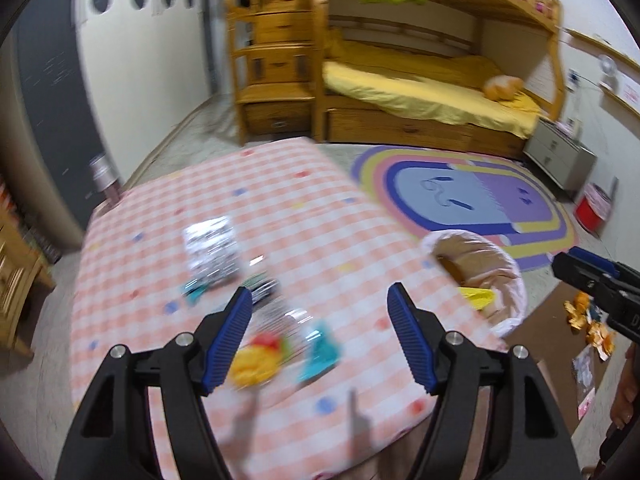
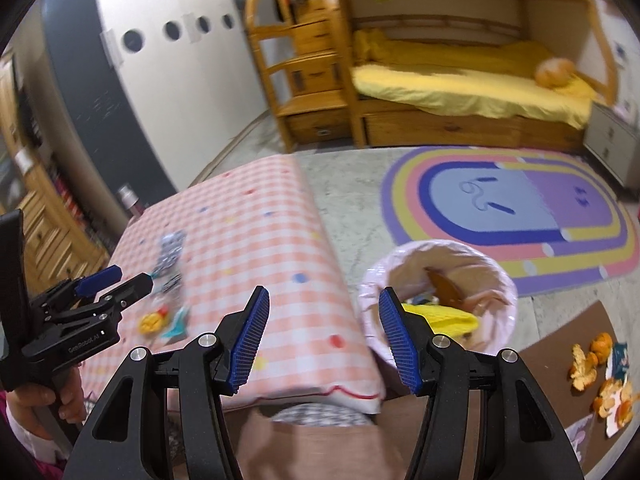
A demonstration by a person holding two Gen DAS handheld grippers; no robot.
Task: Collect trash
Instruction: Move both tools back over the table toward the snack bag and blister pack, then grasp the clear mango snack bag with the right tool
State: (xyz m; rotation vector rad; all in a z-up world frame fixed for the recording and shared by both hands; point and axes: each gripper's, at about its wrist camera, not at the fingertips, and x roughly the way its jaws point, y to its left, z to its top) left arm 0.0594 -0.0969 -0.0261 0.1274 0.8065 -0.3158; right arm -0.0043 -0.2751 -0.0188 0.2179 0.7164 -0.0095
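Several wrappers lie on the pink checked cloth (image 1: 280, 200): a yellow-red one (image 1: 256, 364), a teal one (image 1: 320, 352), a silver one (image 1: 210, 248) and a dark one (image 1: 262, 286). My left gripper (image 1: 320, 290) hovers above the yellow and teal wrappers, open, with nothing between its pads. Beside the cloth's right edge stands a bin (image 2: 500, 276) with a pale liner, and a yellow wrapper (image 2: 448, 314) lies inside. My right gripper (image 2: 324, 293) is open and empty above the cloth's right edge, next to the bin. Orange peels (image 2: 592, 364) lie on a brown board (image 2: 552, 356) on the floor.
A wooden bunk bed (image 1: 400, 92) with a drawer staircase stands at the back. A rainbow rug (image 1: 460, 200) covers the floor behind the bin (image 1: 508, 264). A red container (image 1: 592, 212) sits by the right wall. A bottle (image 1: 104, 176) stands at the cloth's far left corner.
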